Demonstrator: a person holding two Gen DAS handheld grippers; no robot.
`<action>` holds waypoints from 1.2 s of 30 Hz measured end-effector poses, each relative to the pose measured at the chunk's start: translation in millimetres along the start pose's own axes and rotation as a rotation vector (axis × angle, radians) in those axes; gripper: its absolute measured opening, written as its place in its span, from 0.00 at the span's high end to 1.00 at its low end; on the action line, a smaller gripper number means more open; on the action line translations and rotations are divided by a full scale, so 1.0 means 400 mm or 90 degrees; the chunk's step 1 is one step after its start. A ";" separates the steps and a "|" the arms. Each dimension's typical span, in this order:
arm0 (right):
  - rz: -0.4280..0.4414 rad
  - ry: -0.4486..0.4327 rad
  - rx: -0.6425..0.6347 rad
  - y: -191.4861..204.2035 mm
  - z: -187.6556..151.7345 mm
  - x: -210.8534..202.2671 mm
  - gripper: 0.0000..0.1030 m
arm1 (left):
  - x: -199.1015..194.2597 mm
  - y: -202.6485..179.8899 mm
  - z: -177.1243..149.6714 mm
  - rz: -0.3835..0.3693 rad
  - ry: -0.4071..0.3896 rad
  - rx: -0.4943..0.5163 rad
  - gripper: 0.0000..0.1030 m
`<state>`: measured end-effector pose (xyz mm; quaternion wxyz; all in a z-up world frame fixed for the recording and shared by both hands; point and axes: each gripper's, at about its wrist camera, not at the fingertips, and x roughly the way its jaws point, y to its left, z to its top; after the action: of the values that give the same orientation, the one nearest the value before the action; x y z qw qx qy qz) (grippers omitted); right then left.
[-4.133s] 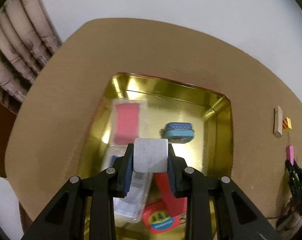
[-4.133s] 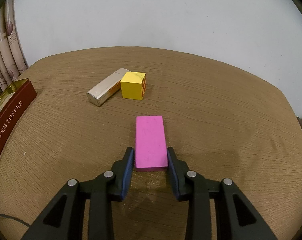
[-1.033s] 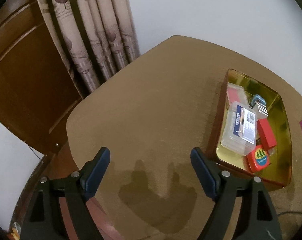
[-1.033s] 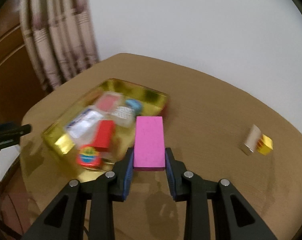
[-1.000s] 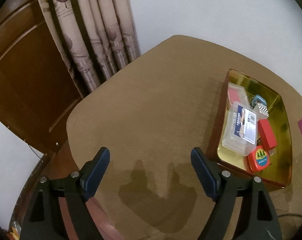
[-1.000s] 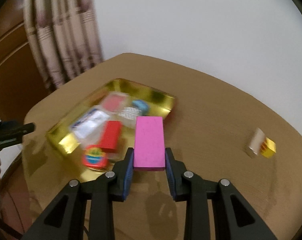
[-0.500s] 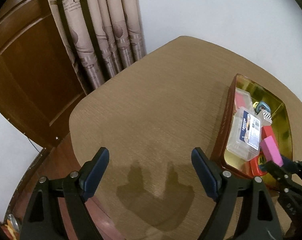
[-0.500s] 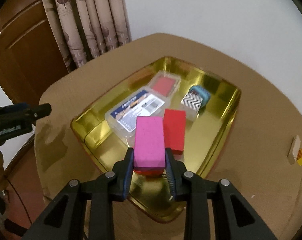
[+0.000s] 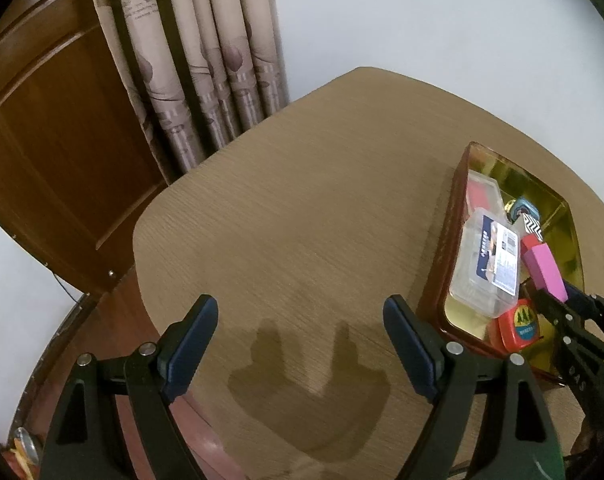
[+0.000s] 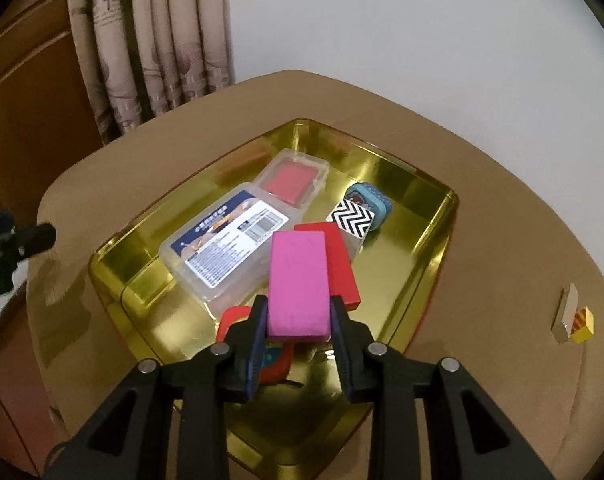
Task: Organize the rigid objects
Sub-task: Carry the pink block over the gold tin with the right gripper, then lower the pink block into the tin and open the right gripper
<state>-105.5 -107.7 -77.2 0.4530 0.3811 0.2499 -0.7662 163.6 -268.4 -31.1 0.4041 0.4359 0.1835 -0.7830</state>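
Right tongs (image 10: 298, 320) clamped on pink block (image 10: 298, 284), now over gold tray (image 10: 421, 280), previously beside it; left tongs (image 9: 300, 344) wide open, empty.

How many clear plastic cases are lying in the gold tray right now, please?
2. The large labelled case lies along the gold tray's left side; the smaller case with red contents sits just beyond it, near the far corner. Others could be hidden underneath.

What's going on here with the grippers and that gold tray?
A person is tidying small rigid objects into a gold tray. The right gripper has its jaws shut on a pink block, held over the tray above a red block and a clear plastic case. The left gripper is open and empty over the table. A beige bar and yellow cube lie outside the tray.
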 end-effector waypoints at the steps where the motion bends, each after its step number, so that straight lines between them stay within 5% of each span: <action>1: -0.003 0.000 0.000 -0.001 0.001 0.001 0.71 | 0.000 -0.001 0.000 0.002 0.000 0.000 0.20; 24: 0.007 -0.022 0.021 -0.008 0.006 -0.057 0.63 | 0.008 -0.012 -0.003 -0.002 0.004 0.010 0.20; 36: -0.008 -0.063 0.089 -0.138 -0.014 -0.142 0.63 | 0.016 -0.012 -0.006 0.006 0.006 0.017 0.20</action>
<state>-135.4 -49.4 -32.2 0.4324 0.3721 0.1756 -0.8023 159.3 -266.8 -38.1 0.4011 0.4460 0.1730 -0.7812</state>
